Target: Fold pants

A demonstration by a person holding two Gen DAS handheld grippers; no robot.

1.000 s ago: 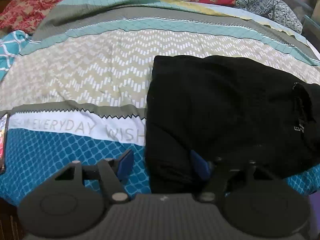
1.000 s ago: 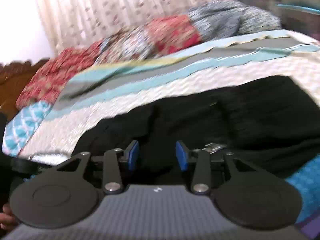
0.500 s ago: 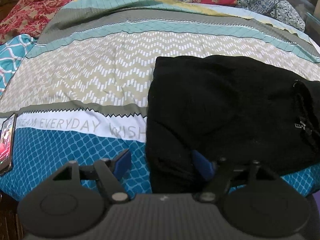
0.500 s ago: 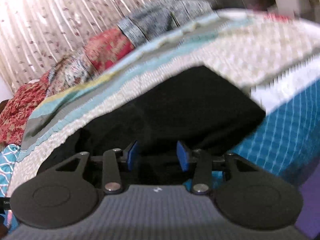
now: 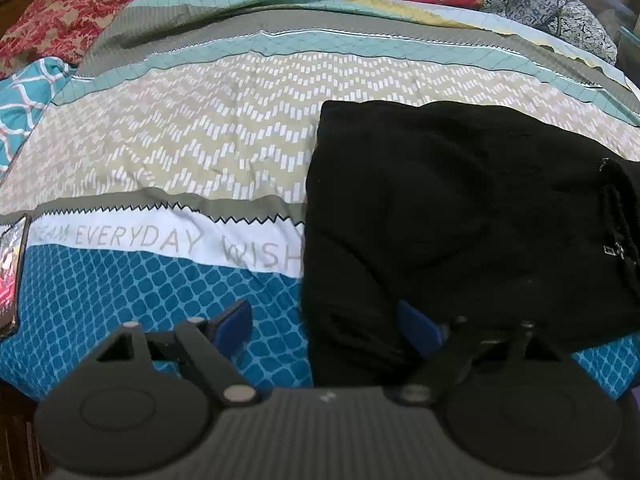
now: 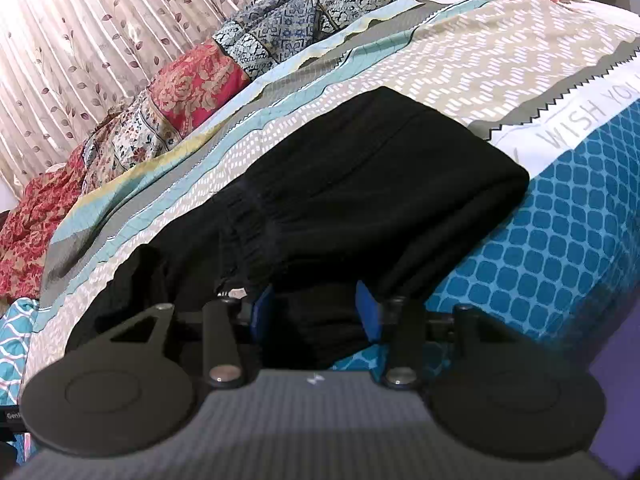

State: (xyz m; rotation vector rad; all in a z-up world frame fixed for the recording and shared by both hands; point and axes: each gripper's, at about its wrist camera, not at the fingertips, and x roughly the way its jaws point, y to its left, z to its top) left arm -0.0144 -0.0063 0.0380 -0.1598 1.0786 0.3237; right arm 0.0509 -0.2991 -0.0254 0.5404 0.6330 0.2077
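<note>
A: What is lying around the pants (image 5: 460,208)?

B: They are sitting folded on the bed (image 5: 168,168), on its patterned sheet. A phone (image 5: 10,276) is lying at the bed's left edge, well apart. Floral blankets (image 6: 192,88) are bunching along the far side, with a curtain (image 6: 80,24) hanging behind.

A: Which way are the pants running?

B: In the left view, their long axis is running left to right, waistband (image 6: 256,224) toward the right end.

A: And the tools?

B: The left tool (image 5: 326,322) is spreading wider, straddling the pants' near left corner without pressing it. The right tool (image 6: 316,308) is half spread and opening, black cloth sitting between its pads, not clamped.
</note>
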